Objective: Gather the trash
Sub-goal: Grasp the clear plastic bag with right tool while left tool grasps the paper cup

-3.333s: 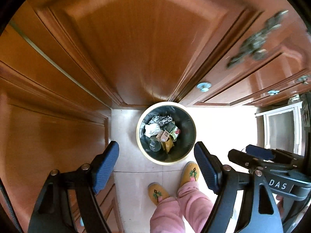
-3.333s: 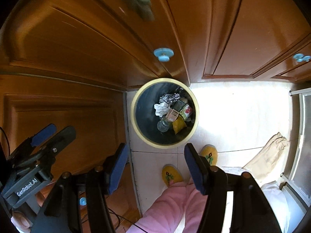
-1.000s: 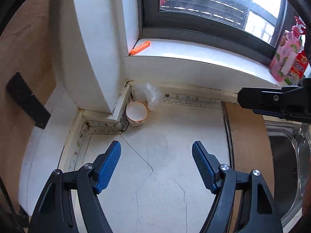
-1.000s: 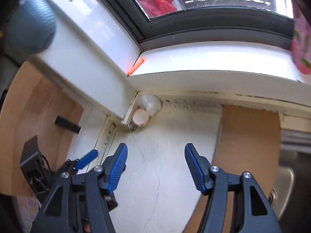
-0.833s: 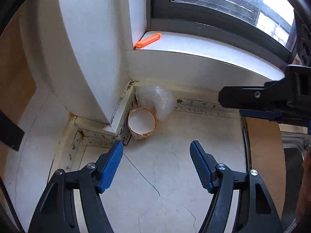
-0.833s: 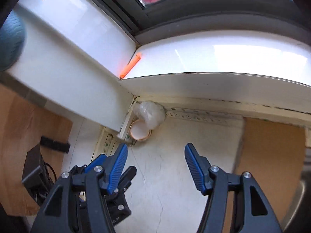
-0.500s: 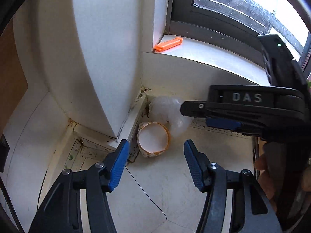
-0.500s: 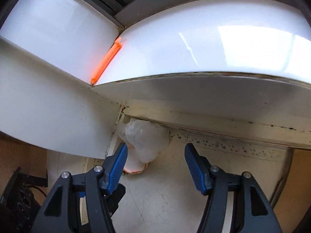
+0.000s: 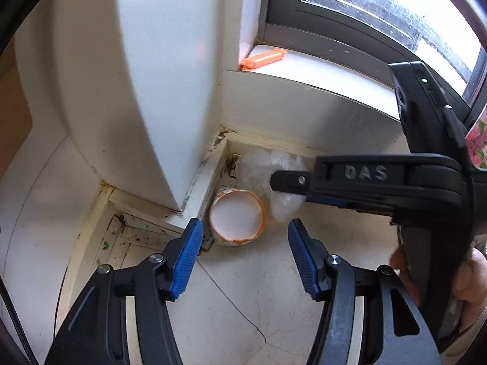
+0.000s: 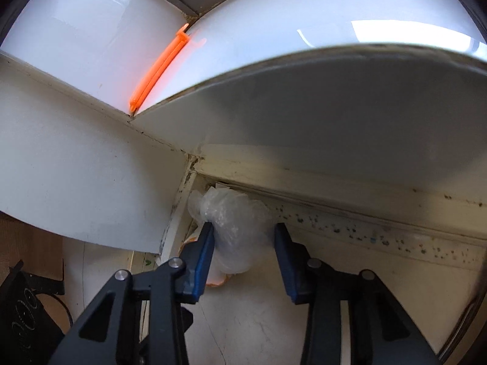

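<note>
Lying on its side in the tabletop (image 9: 243, 298) corner under the window sill (image 9: 319, 76), a paper cup (image 9: 237, 217) is showing an empty white inside; a crumpled clear plastic bag (image 10: 234, 228) is touching it; right gripper (image 10: 243, 243), its arm lettered "DAS", has just been closing, its jaws narrowing around the bag, one pad touching; left gripper (image 9: 243, 252) is hovering half-wide before the cup, gripping nothing; an orange clip (image 9: 263, 58) is lying on the sill.

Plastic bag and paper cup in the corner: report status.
Right gripper jaws just closing around plastic bag, right pad not yet touching. Left gripper open before tipped paper cup. Wall trim crowds cup.
</note>
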A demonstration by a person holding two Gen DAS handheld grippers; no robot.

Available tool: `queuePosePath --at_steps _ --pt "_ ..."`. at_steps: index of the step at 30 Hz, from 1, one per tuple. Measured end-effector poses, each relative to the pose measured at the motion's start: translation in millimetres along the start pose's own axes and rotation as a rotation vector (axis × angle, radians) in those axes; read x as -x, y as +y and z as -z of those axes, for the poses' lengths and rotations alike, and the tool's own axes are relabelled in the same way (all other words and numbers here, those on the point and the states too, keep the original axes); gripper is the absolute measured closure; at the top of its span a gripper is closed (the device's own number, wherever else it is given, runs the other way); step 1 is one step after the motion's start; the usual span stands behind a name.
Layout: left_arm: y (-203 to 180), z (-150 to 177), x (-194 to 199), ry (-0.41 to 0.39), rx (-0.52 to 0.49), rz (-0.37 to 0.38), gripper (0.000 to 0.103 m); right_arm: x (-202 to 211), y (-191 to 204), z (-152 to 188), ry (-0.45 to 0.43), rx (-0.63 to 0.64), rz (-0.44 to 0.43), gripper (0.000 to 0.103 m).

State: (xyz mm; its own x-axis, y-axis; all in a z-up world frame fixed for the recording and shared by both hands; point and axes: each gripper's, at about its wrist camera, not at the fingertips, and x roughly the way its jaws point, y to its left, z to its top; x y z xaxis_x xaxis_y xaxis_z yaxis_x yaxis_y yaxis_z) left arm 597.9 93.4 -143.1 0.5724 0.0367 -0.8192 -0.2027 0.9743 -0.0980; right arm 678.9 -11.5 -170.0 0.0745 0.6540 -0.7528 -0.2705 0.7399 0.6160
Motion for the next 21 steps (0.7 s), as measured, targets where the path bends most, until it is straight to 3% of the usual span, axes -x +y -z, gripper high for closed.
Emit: queuePosePath --at_steps 4,10,21 --pt "-9 2 -12 0.034 -0.041 0.03 0.046 15 -7 18 0.038 0.005 -0.003 0.065" --pt "-27 4 -30 0.075 -0.07 0.026 0.046 46 -25 44 0.024 -0.04 -0.004 0.065" --pt "-52 -11 -61 0.067 -0.113 -0.066 0.046 87 -47 46 -0.025 -0.043 -0.04 0.065"
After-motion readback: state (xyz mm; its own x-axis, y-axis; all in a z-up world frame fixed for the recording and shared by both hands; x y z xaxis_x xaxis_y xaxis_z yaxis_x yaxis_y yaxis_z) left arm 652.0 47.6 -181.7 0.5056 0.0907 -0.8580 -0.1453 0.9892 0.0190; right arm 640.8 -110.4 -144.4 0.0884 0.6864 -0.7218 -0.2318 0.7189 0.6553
